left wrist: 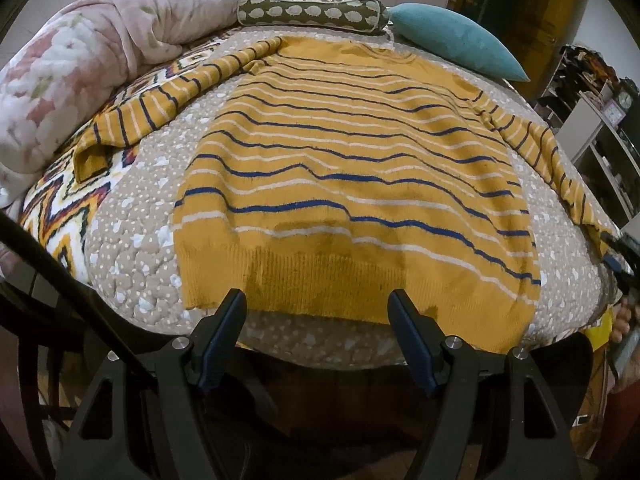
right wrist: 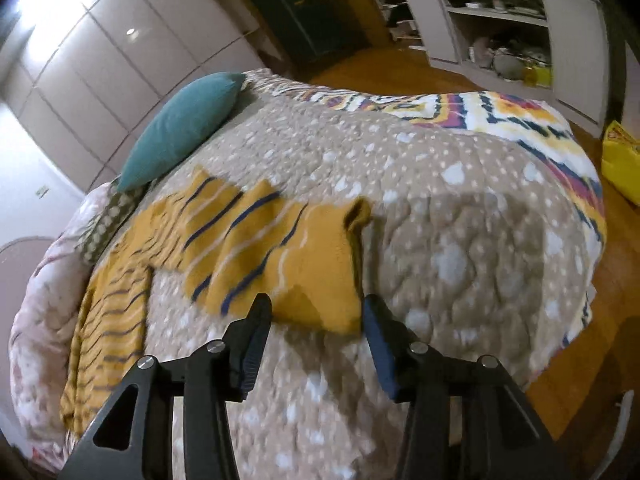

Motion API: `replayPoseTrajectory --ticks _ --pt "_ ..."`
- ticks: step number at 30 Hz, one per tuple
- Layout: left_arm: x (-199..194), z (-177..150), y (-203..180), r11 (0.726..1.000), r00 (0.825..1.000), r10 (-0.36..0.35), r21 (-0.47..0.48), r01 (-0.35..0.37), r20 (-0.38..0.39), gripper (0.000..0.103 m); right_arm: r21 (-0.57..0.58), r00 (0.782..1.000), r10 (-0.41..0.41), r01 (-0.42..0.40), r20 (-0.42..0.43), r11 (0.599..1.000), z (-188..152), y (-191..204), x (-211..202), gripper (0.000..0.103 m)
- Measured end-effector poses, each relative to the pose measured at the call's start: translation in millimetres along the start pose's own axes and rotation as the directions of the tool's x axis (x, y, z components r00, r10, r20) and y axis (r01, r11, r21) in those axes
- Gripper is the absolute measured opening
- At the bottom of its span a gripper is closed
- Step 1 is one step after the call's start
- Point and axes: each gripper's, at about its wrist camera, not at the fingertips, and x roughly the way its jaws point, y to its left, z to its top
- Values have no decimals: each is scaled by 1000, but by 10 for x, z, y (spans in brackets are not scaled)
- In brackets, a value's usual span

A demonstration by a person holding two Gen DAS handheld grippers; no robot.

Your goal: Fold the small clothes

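The sweater (left wrist: 352,184) lay flat on the bed (left wrist: 132,240), back or front up, hem toward the near edge and neck toward the pillows. Both sleeves were spread outward, which suits a fold that brings each sleeve in over the body first. The left sleeve (left wrist: 160,96) ran out toward the pink duvet (left wrist: 80,60). The right sleeve (right wrist: 280,248) stretched across the spotted quilt, its cuff end lying just in front of the right gripper (right wrist: 316,312).

That gripper's jaws stood apart, with the cuff end showing between the tips; the pads did not appear to press on it, so the sleeve looked free on the quilt, not held. The view was blurred, so contact at the very edge was hard to rule out.

The left gripper (left wrist: 318,304) hung over the hem's middle, jaws wide apart and empty, probably waiting or ready to pin the body down while the sleeve was worked.

A teal cushion (left wrist: 456,44) and a patterned bolster (left wrist: 312,12) sat beyond the neckline, clear of the work.
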Motion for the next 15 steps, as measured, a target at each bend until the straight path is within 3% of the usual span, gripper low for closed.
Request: replayPoseTrajectory --ticks 2,3,5,9,12,15 --pt "-5 -6 -8 1000 1000 1 5 -1 2 72 26 1000 -2 2 22 1000 81 -3 75 51" --pt "-11 -6 -7 1000 1000 2 8 -2 5 72 36 1000 10 -11 26 999 120 -2 107 42" --pt "-26 5 11 1000 1000 1 6 -2 11 72 28 1000 21 -21 6 999 245 7 163 7" --pt "-85 89 145 1000 999 14 -17 -14 44 72 10 990 -89 89 112 996 669 -56 -64 7" --pt "-140 181 330 997 994 57 -55 -52 92 72 32 950 -220 219 221 975 1116 -86 -299 7" --pt "-162 230 522 993 989 91 -90 -81 120 72 65 937 -245 236 249 969 1452 35 -407 7"
